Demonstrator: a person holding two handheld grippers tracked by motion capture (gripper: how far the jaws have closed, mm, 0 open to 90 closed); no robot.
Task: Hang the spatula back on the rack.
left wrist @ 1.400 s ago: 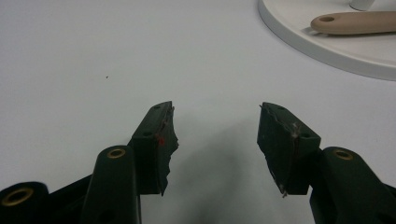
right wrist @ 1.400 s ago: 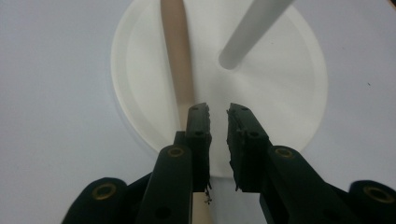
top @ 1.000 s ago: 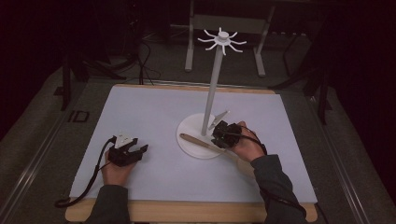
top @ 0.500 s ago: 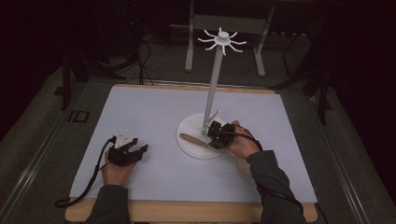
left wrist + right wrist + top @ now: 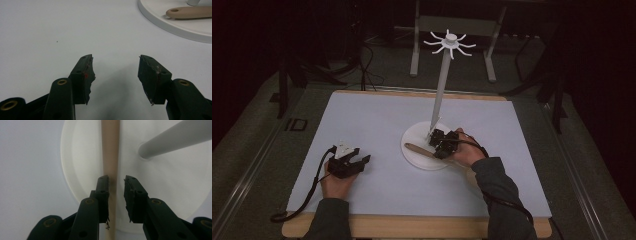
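A light wooden utensil handle (image 5: pixel 417 149) (image 5: pixel 110 150) lies flat on the round white base (image 5: pixel 422 161) (image 5: pixel 82 157) of a stand with a slanted pole (image 5: pixel 441 85) (image 5: pixel 175 142) and a hooked top (image 5: pixel 450 42). My right gripper (image 5: pixel 438 142) (image 5: pixel 117 178) hangs over the base with the handle between its jaws. The handle sits close to the left jaw, with a gap to the right one. These jaws have just been opening. My left gripper (image 5: pixel 359 159) (image 5: pixel 115 58) rests open on the white mat with nothing in it. Its view shows the handle's holed end (image 5: pixel 190 12).
The white mat (image 5: pixel 377 120) covers a wooden table top (image 5: pixel 412 226). The stand's base (image 5: pixel 175 27) lies to the right of and beyond the left gripper. Dark floor, cables and a metal frame (image 5: pixel 452 22) lie past the table's far edge.
The right hand has slid a little to the left, towards the pole, and lower over the handle. The left hand has stayed where it was.
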